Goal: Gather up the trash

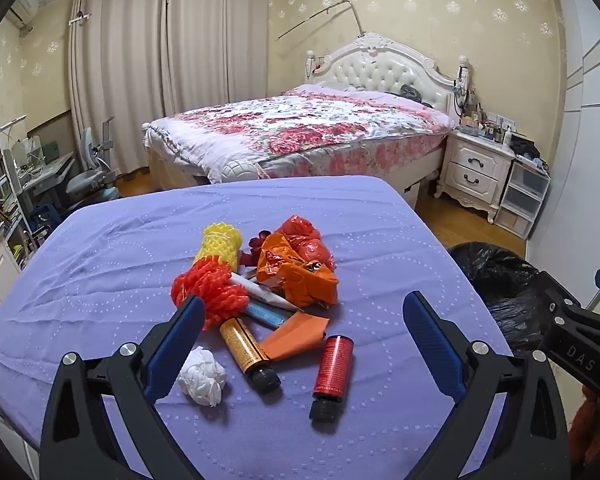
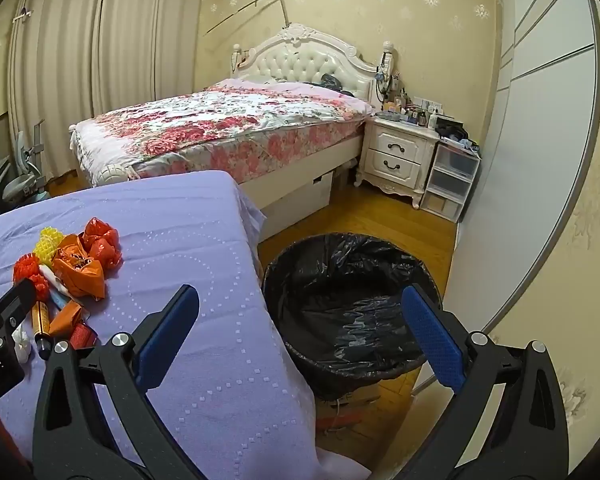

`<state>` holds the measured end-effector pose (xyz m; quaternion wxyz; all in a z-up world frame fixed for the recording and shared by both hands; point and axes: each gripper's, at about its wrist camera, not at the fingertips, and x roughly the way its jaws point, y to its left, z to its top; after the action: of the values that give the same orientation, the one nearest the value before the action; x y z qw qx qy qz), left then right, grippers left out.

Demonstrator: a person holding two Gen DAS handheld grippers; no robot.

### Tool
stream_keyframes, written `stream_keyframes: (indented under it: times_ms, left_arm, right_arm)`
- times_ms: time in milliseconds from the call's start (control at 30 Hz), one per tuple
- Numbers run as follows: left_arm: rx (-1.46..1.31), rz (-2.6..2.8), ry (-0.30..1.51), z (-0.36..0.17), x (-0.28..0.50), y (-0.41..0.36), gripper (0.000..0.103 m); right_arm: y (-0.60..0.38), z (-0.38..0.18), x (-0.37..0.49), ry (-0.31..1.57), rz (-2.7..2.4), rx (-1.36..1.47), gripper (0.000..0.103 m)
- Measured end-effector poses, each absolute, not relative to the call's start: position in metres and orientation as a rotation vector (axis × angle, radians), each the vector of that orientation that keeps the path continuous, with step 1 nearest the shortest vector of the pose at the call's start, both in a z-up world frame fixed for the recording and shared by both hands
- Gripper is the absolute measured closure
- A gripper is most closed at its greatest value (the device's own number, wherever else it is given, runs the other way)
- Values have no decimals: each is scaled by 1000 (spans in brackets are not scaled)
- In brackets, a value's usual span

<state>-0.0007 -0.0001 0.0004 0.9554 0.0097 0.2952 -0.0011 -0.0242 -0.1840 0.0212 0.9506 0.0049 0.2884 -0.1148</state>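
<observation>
Two grippers are hovering with jaws spread wide, holding nothing: the left gripper [image 1: 304, 328] over trash lying on the purple-covered table [image 1: 100, 248], the right gripper [image 2: 300, 320] above the black-lined bin [image 2: 340, 280] beside it. Among the trash, a red bottle [image 1: 332, 372], a yellow bottle [image 1: 246, 350] and a white wad [image 1: 202, 376] are lying nearest.

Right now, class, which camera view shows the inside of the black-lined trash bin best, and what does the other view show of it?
The right wrist view: the trash bin shows its whole rim and its empty liner. The left wrist view catches only part of it, behind the right gripper.
</observation>
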Motion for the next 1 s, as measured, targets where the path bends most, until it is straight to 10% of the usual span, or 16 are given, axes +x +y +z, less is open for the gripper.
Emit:
stream_keyframes:
  times_ms: [1000]
  left_arm:
    - [21, -3, 605, -2, -7, -3, 7]
  right_arm:
    - [-189, 17, -31, 600, -236, 18, 4]
